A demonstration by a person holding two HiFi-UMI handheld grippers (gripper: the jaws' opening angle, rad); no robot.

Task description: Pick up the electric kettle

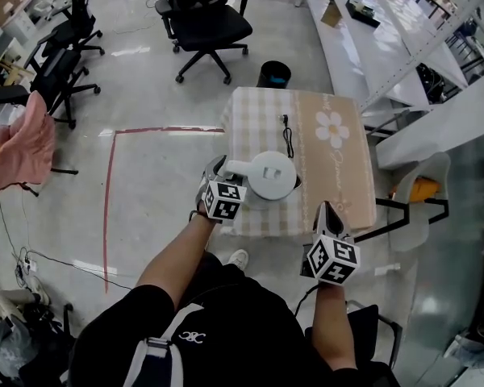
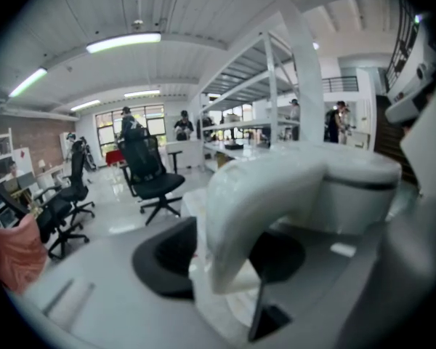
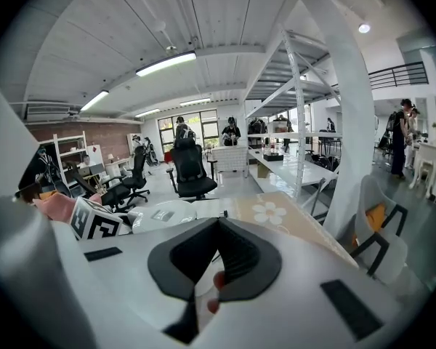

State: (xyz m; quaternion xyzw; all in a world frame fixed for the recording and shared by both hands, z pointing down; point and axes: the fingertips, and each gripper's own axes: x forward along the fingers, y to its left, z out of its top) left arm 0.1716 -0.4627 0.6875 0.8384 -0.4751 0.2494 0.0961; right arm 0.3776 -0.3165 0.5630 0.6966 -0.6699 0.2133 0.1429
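Observation:
The white electric kettle [image 1: 273, 174] stands on the checked tablecloth [image 1: 339, 176], its handle [image 1: 235, 166] pointing left. My left gripper [image 1: 218, 168] is at that handle. In the left gripper view the thick white handle [image 2: 254, 202] fills the space between the two black pads [image 2: 163, 257], and the jaws stand open around it. The kettle body [image 2: 356, 195] sits just behind. My right gripper [image 1: 326, 210] hovers over the table's near right corner, shut and empty. From the right gripper view the kettle [image 3: 163, 215] lies ahead to the left.
A black cable [image 1: 288, 135] lies on the cloth behind the kettle. Beyond the table are a black bin [image 1: 273, 74] and an office chair [image 1: 203, 24]. White shelving [image 1: 403, 47] and a white chair [image 1: 423, 188] flank the right side. Red tape [image 1: 109, 200] marks the floor.

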